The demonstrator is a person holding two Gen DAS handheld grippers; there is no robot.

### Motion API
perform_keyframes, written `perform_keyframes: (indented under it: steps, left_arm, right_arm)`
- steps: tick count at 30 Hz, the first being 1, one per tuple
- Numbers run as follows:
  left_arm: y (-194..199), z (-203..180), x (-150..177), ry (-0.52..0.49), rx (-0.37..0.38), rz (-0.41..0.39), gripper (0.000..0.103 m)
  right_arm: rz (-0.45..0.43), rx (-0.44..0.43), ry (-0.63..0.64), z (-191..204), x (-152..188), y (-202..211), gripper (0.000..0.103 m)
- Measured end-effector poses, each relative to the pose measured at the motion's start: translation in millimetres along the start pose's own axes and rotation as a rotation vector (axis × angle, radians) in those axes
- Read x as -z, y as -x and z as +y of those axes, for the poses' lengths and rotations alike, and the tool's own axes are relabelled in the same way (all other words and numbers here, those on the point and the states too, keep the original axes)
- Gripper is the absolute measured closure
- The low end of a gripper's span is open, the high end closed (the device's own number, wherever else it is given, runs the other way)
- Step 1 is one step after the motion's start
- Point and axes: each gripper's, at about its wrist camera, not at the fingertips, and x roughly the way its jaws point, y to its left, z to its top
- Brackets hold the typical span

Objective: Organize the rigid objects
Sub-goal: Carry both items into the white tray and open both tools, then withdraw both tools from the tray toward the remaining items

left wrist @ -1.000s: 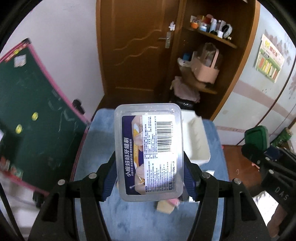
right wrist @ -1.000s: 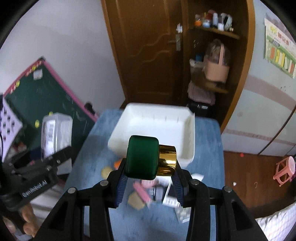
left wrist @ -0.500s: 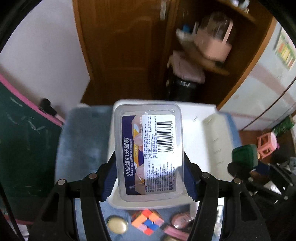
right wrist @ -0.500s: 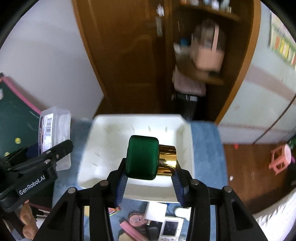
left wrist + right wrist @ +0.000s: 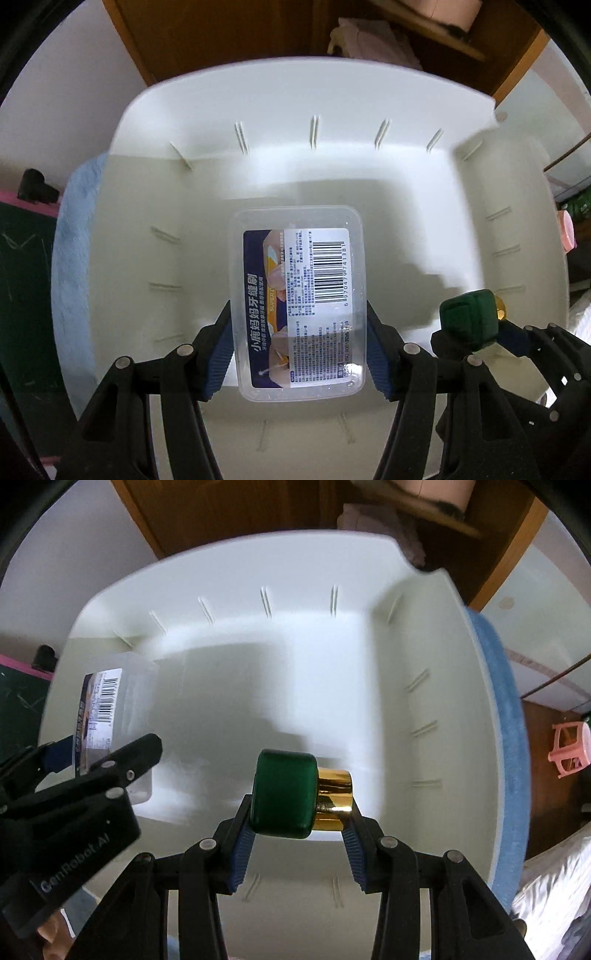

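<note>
On my left, the left gripper (image 5: 299, 350) has its jaws pinching a clear rectangular plastic box with a dark blue and white barcode label (image 5: 299, 302) by its long sides, held above the floor of the wide white plastic bin (image 5: 295, 103). The bin sits on a blue fleecy cloth (image 5: 70, 258) covering the worktop. To the right, the right gripper (image 5: 299, 830) has its jaws clamped on a dark green squarish bottle with a shiny gold cap (image 5: 295, 794), lying sideways, also over the bin's inside. I judge this to be the placing step: both things hang over the bin, not yet set down. Next I would lower each one to the bin floor, well apart from the other, then spread the jaws.
</note>
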Motion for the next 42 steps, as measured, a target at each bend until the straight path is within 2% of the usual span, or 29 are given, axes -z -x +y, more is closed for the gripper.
perform_keyframes:
  steps: [4,6,8,9,10,12,22,30,32,34,35,36,42]
  left_arm:
    - [-11,-9,8,0.028,0.014,0.06,0.036]
    - [-14,-13,12,0.045,0.046,0.085,0.03]
    - [-16,-18,15,0.048,0.032,0.11,0.022]
    - [-17,-22,15,0.044,0.015,0.125,0.022]
    - [-18,-26,18,0.038,-0.006,0.138,0.022]
    - [-12,-33,23,0.04,-0.011,0.105,0.022]
    - [50,-72,62,0.041,0.012,-0.023,0.022]
    - [124,-75,85,0.033,0.045,-0.139,0.022]
    - [149,-56,85,0.029,0.044,-0.16,0.022]
    - [173,-59,99,0.024,0.052,-0.189,0.022]
    - [179,-41,95,0.022,0.055,-0.202,0.022]
    - [182,-30,96,0.02,0.057,-0.215,0.022]
    - [227,-18,130,0.008,0.058,-0.318,0.022]
  right_arm:
    - [0.029,0.015,0.027,2,2,-10,0.058]
    - [0.042,0.028,0.033,0,3,-14,0.058]
    - [0.047,0.026,0.035,-1,4,-16,0.057]
    - [0.045,0.018,0.036,0,4,-16,0.052]
    - [0.044,0.009,0.037,-1,3,-16,0.041]
    - [0.029,-0.001,0.042,-2,5,-12,0.03]
    - [-0.039,-0.003,0.094,-1,23,26,0.03]
    - [-0.134,-0.027,0.116,-10,56,97,0.03]
    - [-0.161,-0.037,0.118,3,63,111,0.03]
    - [-0.192,-0.05,0.121,2,75,131,0.03]
    - [-0.218,-0.068,0.122,-1,93,150,0.03]
    - [-0.218,-0.068,0.122,-1,93,150,0.03]
    - [-0.299,-0.116,0.13,-8,140,206,0.03]
